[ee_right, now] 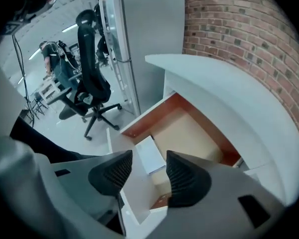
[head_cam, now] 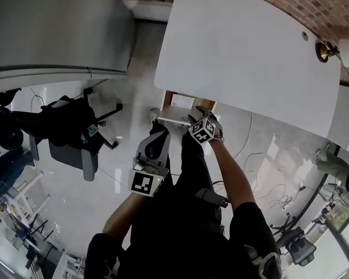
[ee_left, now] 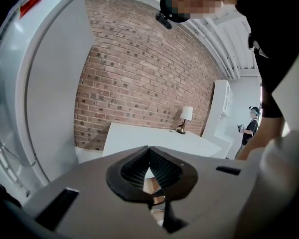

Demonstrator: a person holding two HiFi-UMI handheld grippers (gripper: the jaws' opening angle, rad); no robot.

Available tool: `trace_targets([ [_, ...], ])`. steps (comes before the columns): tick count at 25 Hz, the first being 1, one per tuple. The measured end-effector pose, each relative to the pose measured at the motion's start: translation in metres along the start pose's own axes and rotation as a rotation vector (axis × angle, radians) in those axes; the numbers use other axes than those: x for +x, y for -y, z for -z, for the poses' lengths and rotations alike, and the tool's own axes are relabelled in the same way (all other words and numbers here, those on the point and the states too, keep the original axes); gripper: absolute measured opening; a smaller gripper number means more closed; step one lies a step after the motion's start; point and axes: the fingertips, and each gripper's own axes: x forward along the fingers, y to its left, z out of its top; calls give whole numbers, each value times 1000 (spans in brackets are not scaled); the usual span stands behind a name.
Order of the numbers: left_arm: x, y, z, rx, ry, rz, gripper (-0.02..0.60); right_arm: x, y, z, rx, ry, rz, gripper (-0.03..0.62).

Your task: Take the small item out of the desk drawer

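The white desk has a drawer pulled out from under its near edge. In the right gripper view the drawer shows a light wooden bottom and reddish walls. A small flat white item lies in it near the white front panel. My right gripper points steeply down over that item, open, with nothing pressed between its pads; in the head view it hangs at the drawer's front. My left gripper is lower and to the left, outside the drawer. It is shut and holds nothing.
A black office chair stands on the glossy floor to the left, beside a grey partition. A lamp sits on the desk's far right corner by the brick wall. Cables lie on the floor at right.
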Motion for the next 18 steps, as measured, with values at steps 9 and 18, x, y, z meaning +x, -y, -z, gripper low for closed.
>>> trace_targets([
  [9,32,-37,59,-27,-62,-3,9,110,14,48,-97,-181,-11,247],
  [18,42,-44,103,-74,-109,-20,9,159,29,71,-237,-263,-4,267],
])
